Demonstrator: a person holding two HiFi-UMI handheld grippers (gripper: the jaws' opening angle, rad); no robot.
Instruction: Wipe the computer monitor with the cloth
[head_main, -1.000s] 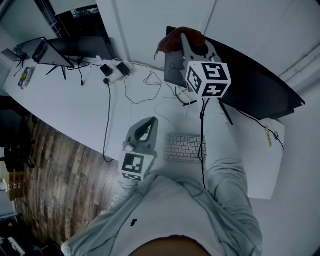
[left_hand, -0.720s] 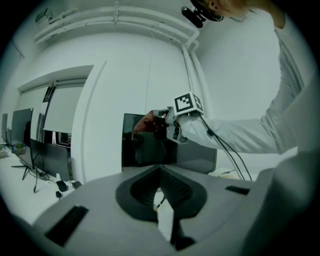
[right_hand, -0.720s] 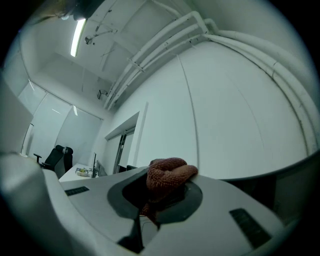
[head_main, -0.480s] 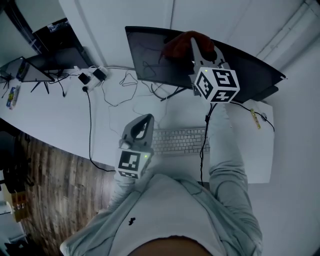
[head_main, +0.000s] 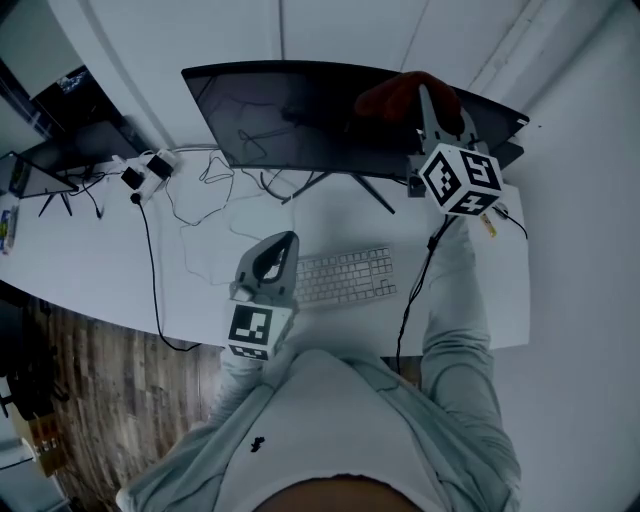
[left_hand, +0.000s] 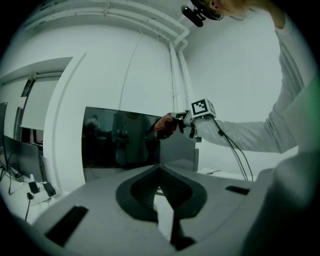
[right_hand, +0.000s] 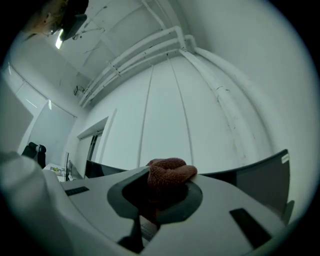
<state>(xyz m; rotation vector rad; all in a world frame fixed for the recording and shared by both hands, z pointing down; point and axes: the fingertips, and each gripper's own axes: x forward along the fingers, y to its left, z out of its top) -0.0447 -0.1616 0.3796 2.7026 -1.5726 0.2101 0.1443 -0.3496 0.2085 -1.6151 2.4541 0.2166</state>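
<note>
We see a coarse, knitted cloth (right_hand: 169, 173), rust-brown and matt. The monitor (head_main: 300, 115) has a dark, glossy screen that mirrors the room. The desk (head_main: 100, 250) looks smooth, matt white. The left gripper (left_hand: 160, 169) and right gripper (head_main: 432, 98) look like matt grey plastic. The floor (head_main: 90, 380) beyond the desk's left edge shows grained wood planks.

The right arm (head_main: 455, 300) was extended forward. The right gripper (head_main: 432, 105) pointed away from the body, jaws clamped on the cloth (right_hand: 167, 176). The left arm (head_main: 240, 375) was bent close to the torso. The left gripper (head_main: 283, 243) pointed forward, jaws together, holding nothing.
</note>
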